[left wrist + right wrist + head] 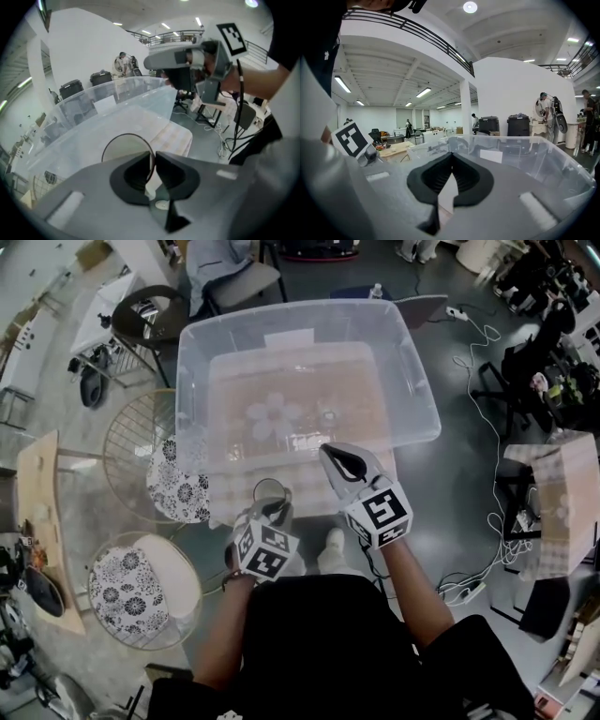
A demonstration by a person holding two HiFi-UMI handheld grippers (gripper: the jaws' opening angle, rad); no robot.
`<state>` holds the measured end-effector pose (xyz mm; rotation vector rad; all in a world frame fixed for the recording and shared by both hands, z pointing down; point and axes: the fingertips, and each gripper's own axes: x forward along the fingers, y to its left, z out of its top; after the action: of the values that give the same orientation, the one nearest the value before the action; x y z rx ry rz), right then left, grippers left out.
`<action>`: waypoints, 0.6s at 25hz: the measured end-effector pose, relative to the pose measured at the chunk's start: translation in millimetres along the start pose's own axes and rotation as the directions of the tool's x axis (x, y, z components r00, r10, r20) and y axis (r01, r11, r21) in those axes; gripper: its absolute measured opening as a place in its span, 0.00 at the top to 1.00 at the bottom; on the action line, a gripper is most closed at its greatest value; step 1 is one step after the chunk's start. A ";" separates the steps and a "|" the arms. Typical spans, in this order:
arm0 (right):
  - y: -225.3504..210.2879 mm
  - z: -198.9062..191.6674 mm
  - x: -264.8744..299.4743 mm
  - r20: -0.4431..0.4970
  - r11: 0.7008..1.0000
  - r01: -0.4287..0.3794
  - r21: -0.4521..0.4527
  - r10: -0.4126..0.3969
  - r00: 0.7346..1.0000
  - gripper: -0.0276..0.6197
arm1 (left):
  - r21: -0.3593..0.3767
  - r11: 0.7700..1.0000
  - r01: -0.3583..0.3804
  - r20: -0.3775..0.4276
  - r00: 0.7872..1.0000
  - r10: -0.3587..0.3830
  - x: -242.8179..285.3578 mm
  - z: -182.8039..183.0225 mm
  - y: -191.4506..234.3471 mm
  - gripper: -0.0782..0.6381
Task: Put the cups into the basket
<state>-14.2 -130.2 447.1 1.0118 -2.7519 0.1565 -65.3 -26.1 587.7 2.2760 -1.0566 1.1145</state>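
Observation:
A clear glass cup (271, 494) stands just in front of the near wall of the big clear plastic basket (412, 381). My left gripper (275, 513) is shut on the cup's rim (126, 140), one jaw inside the glass and one outside. My right gripper (329, 455) hangs over the basket's near edge, shut and empty. It also shows in the left gripper view, my right gripper (180, 63) raised above the basket wall (117, 108). In its own view my right gripper (451, 165) faces the basket (520, 159). Another clear cup (325, 415) seems to lie inside.
The basket sits on a checked cloth (234, 498) over a table. Round wire stools with floral cushions (178, 479) (127, 587) stand at the left. Cables (487, 512) and a plug strip lie on the floor at the right, beside a cloth-covered table (562, 502).

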 end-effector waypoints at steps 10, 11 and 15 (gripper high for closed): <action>-6.6 4.8 6.6 0.010 1.000 -0.002 0.006 0.002 1.000 0.95 | 0.020 0.998 -0.057 0.125 0.991 0.054 -57.3 51.6 7.6 0.83; -7.1 5.6 7.3 0.012 1.000 -0.003 0.007 0.003 1.000 0.95 | 0.022 0.998 -0.063 0.139 0.989 0.059 -62.6 58.2 9.7 0.83; -12.7 8.3 8.8 0.017 1.000 -0.001 0.006 0.001 1.000 0.95 | 0.021 0.998 -0.058 0.186 0.981 0.053 -80.5 85.1 11.5 0.82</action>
<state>-13.8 -146.8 441.4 1.0174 -2.7691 0.1571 -63.8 -49.3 472.3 2.4232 -1.1893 0.9566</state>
